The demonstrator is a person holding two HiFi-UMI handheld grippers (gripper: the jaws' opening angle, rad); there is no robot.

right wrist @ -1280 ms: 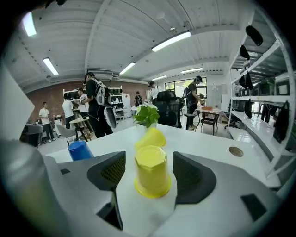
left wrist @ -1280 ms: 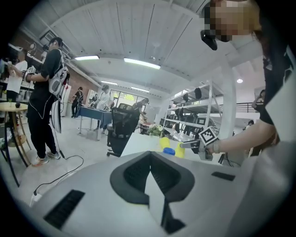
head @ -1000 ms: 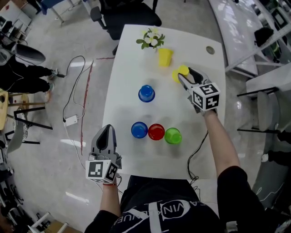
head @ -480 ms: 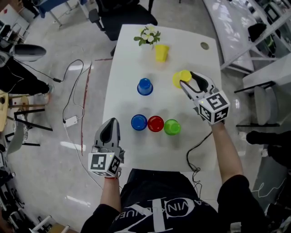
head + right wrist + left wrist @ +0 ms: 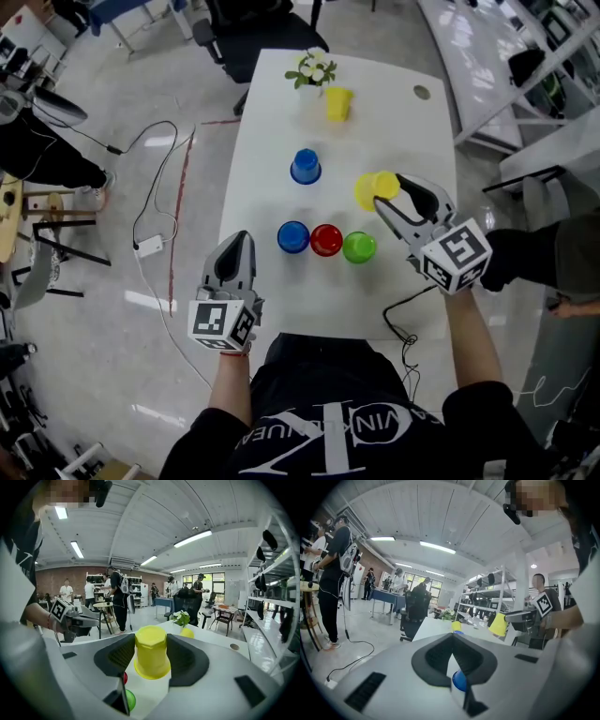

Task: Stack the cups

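My right gripper (image 5: 387, 191) is shut on a yellow cup (image 5: 374, 188), which it holds upside down in the air over the white table (image 5: 412, 141), just beyond the green cup. In the right gripper view the yellow cup (image 5: 151, 651) fills the gap between the jaws. A blue cup (image 5: 293, 236), a red cup (image 5: 326, 240) and a green cup (image 5: 358, 247) stand in a row. Another blue cup (image 5: 305, 166) sits upside down farther back, and a second yellow cup (image 5: 337, 103) stands near the far edge. My left gripper (image 5: 238, 244) hovers by the table's near left edge, shut and empty.
A small pot of white flowers (image 5: 314, 73) stands at the far edge beside the yellow cup. A round cable hole (image 5: 421, 92) is at the far right corner. A black office chair (image 5: 262, 23) stands beyond the table. Cables (image 5: 150, 187) lie on the floor to the left.
My right gripper has lifted the yellow cup and carried it nearer to me, toward the green cup. The left gripper has hardly moved.
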